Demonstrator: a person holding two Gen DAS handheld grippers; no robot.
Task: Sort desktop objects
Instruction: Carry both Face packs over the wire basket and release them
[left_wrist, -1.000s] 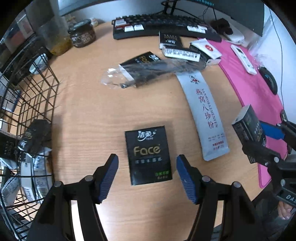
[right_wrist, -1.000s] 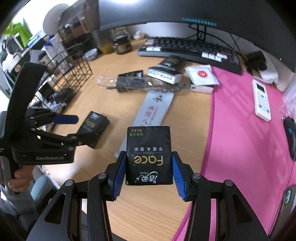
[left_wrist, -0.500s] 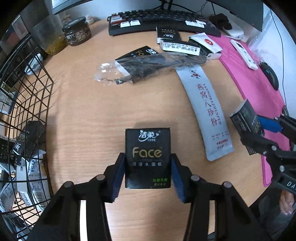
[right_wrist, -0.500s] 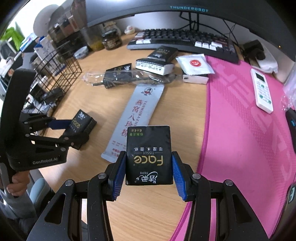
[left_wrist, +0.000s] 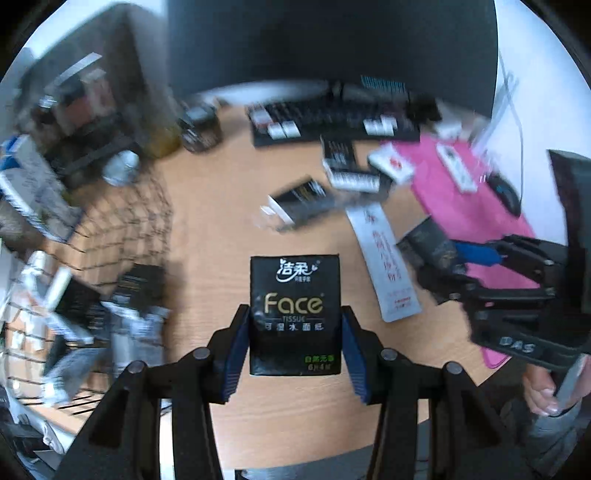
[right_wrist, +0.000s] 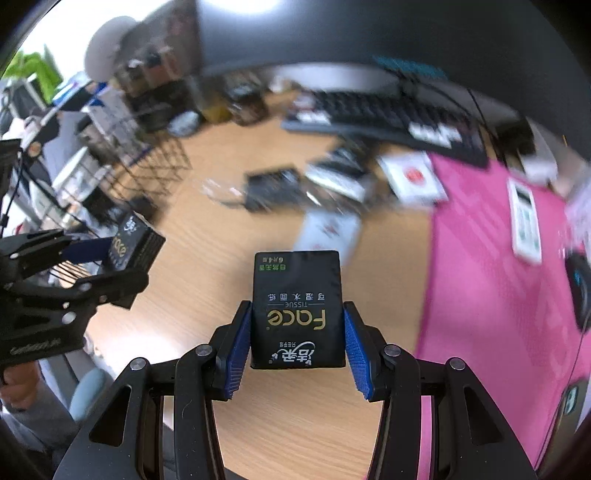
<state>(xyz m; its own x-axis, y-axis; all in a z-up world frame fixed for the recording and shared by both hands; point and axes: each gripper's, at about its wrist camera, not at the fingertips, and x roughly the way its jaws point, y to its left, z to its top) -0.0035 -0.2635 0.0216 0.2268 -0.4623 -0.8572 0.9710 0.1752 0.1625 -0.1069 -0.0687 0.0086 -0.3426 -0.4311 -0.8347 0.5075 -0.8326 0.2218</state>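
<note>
Wire basket (left_wrist: 122, 221) contents smeared, keyboard (right_wrist: 388, 114) blurred, white sachet (left_wrist: 384, 254) lettering unreadable

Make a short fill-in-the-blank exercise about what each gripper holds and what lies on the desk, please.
1. The left gripper is shut on a black ____ pack.
2. The right gripper grips a second black Face pack, whose printing appears ____ in its own camera.
3. The white remote control lies on the ____ desk mat.

Missing words: tissue; upside down; pink

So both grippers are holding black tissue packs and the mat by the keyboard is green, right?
Not quite: the mat is pink, as the right wrist view shows. The left gripper and right gripper do each hold a black tissue pack.
</note>
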